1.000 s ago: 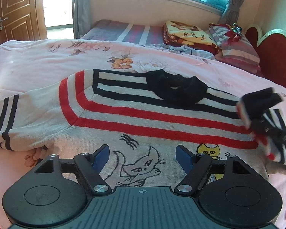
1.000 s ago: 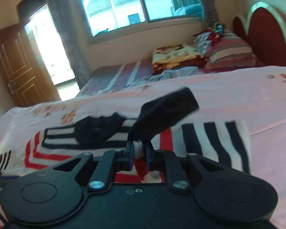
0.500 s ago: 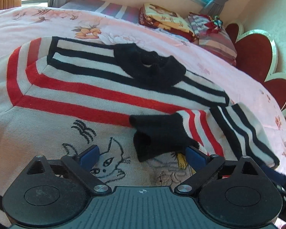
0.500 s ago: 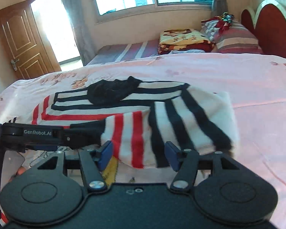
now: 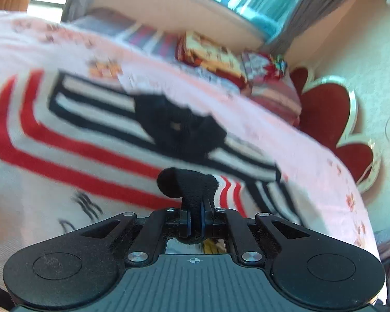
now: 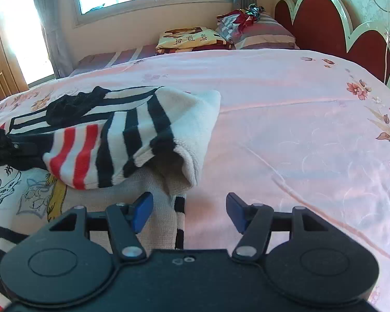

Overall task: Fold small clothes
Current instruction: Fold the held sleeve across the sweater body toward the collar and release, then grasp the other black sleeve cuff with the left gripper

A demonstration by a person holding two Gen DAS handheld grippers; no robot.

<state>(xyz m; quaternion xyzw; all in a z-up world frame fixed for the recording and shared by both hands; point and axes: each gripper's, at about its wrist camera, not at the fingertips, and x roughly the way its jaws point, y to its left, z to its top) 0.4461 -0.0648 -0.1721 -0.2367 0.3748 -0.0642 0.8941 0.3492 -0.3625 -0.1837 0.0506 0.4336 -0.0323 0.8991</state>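
- Left wrist view is pretty blurry, but the left gripper (image 5: 195,219) is pinched tight on the black cuff (image 5: 187,186) of the sweater's sleeve (image 6: 122,140).
- Sweater (image 5: 72,140) lies flat on the pink bedsheet (image 6: 286,119), collar at 12 o'clock.
- Right gripper (image 6: 189,211) is wide open with nothing in it, sleeve folded across at 11 o'clock.

left gripper (image 5: 195,218): matte black body, ribbed grey top plate with a small crosshair mark, two round black discs, silver screws at the linkage pivots, blue fingers (image 5: 188,221). right gripper (image 6: 188,212): same black linkage arms, silver screws, blue fingers (image 6: 143,208), smooth black housing.
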